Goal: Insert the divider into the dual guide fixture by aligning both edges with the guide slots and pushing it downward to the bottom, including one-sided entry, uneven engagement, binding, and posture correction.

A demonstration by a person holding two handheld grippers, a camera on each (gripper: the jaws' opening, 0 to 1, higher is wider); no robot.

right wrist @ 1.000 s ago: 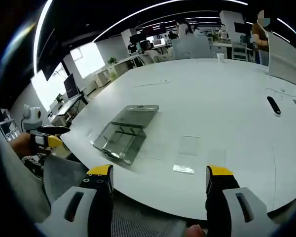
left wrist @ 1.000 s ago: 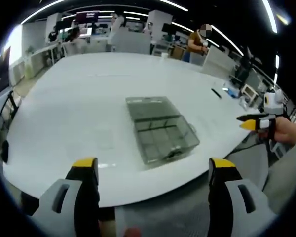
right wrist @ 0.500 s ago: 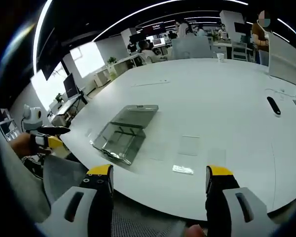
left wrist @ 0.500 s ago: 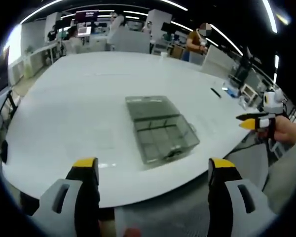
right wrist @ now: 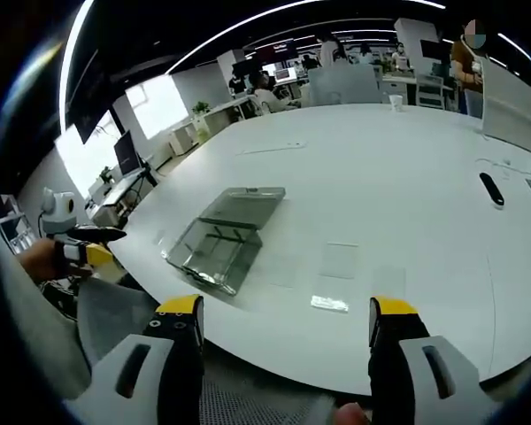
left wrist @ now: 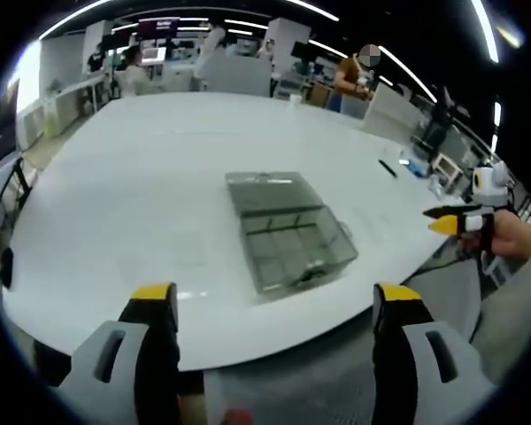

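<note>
Left tongs (left wrist: pixel 274 305) held level off near worktop (left wrist: pixel 142 177) edge, jaws wide apart, empty. Fixture (left wrist: pixel 288 232), clear box, on worktop between jaws, ahead. Right tongs (left wrist: pixel 460 221) at right, in hand (left wrist: pixel 513 237), off worktop edge.

Right gripper view: own tongs (right wrist: pixel 283 319) spread, empty; fixture (right wrist: pixel 226 237) left-centre; clear dividers (right wrist: pixel 341 259) flat just right; black pen (right wrist: pixel 490 188) far right.

Almost no change from the earlier pictures. Tiny camera wobble in both views (hands, not things). Far behind the table (left wrist: pixel 115 195), some small shifting among the people (left wrist: pixel 133 66) at the desks. Nothing else different.
</note>
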